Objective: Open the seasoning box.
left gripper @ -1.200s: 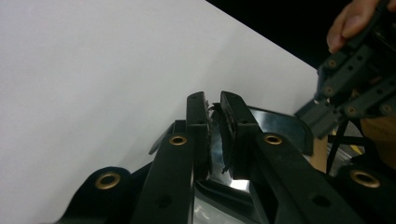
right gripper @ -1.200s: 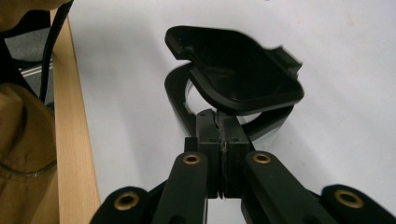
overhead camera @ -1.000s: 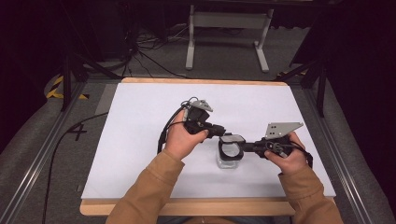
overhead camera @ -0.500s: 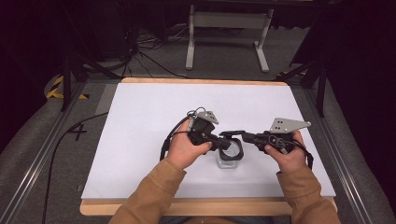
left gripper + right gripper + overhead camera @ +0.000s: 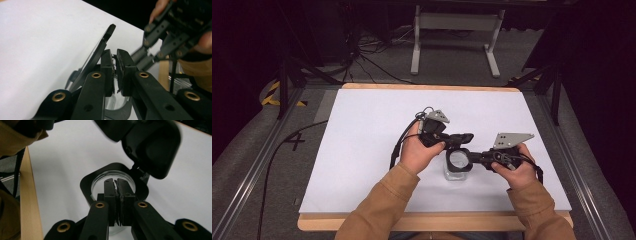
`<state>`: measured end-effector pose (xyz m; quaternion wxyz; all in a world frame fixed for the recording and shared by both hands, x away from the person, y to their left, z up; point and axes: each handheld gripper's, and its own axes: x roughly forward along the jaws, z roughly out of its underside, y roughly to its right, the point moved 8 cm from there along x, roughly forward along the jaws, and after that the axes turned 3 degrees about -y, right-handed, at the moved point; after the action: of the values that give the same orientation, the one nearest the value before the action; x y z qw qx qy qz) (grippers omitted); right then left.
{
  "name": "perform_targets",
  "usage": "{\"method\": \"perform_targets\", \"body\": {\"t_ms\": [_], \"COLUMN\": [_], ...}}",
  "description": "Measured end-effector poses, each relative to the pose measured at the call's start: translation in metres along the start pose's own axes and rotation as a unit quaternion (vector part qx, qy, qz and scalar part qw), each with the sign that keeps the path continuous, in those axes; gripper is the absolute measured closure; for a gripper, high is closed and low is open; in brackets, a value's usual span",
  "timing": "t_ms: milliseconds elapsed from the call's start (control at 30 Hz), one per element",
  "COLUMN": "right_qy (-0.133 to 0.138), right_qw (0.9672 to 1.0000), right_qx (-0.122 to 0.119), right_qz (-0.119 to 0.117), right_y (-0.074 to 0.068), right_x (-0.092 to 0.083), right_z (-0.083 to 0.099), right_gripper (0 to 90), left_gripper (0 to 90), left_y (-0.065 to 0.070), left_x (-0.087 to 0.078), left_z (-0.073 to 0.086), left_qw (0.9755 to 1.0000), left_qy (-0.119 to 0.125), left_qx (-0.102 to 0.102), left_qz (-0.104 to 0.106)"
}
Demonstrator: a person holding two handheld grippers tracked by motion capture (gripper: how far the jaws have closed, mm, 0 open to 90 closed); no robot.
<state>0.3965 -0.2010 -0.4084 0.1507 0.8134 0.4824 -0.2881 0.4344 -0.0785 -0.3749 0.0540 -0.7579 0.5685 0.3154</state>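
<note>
A small clear jar (image 5: 457, 173) with a black square rim (image 5: 86, 182) stands on the white table near its front edge. Its hinged black lid (image 5: 153, 147) is tipped up and open. My right gripper (image 5: 116, 181) is shut with nothing in it, its tips just over the jar's round mouth; from above, the right gripper (image 5: 466, 157) reaches in from the right. My left gripper (image 5: 115, 53) is shut and empty, and the raised lid (image 5: 101, 47) stands edge-on against the outer side of one jaw. Seen from above, the left gripper (image 5: 468, 136) sits just behind the jar.
The white table top (image 5: 362, 150) has a wooden front edge (image 5: 437, 221). Both sleeved forearms (image 5: 387, 200) come in from the bottom. A grey stand (image 5: 452, 30) and loose cables (image 5: 362, 55) lie on the floor beyond the table.
My left hand has shifted right, bringing its gripper from the jar's left to just behind it. The right hand has stayed in place.
</note>
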Motion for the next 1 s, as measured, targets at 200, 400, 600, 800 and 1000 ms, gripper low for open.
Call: {"method": "perform_targets", "body": {"t_ms": [200, 400, 600, 800, 1000], "right_qy": [-0.019, -0.022, -0.025, -0.025, -0.023], "right_qw": [0.9997, 0.9996, 0.9997, 0.9997, 0.9997], "right_qx": [0.004, 0.005, 0.003, -0.001, -0.001], "right_qz": [-0.013, -0.014, -0.008, -0.005, -0.007], "right_y": [-0.004, -0.004, -0.003, -0.004, -0.003], "right_x": [0.003, 0.004, 0.004, 0.004, 0.004], "right_z": [0.009, 0.012, 0.013, 0.013, 0.013], "right_gripper": [88.0, 88.8, 89.5, 89.9, 90.0], "left_gripper": [82.9, 82.2, 82.5, 85.0, 89.3], "left_y": [-0.008, -0.014, -0.018, -0.025, -0.029], "left_x": [0.0, 0.001, 0.002, 0.003, 0.005], "left_z": [-0.007, -0.011, -0.014, -0.015, -0.015], "left_qw": [0.9998, 0.9997, 0.9995, 0.9991, 0.999], "left_qy": [0.011, 0.011, 0.012, 0.016, 0.021], "left_qx": [0.002, -0.001, -0.001, -0.001, -0.004], "left_qz": [-0.016, -0.021, -0.03, -0.039, -0.039]}}
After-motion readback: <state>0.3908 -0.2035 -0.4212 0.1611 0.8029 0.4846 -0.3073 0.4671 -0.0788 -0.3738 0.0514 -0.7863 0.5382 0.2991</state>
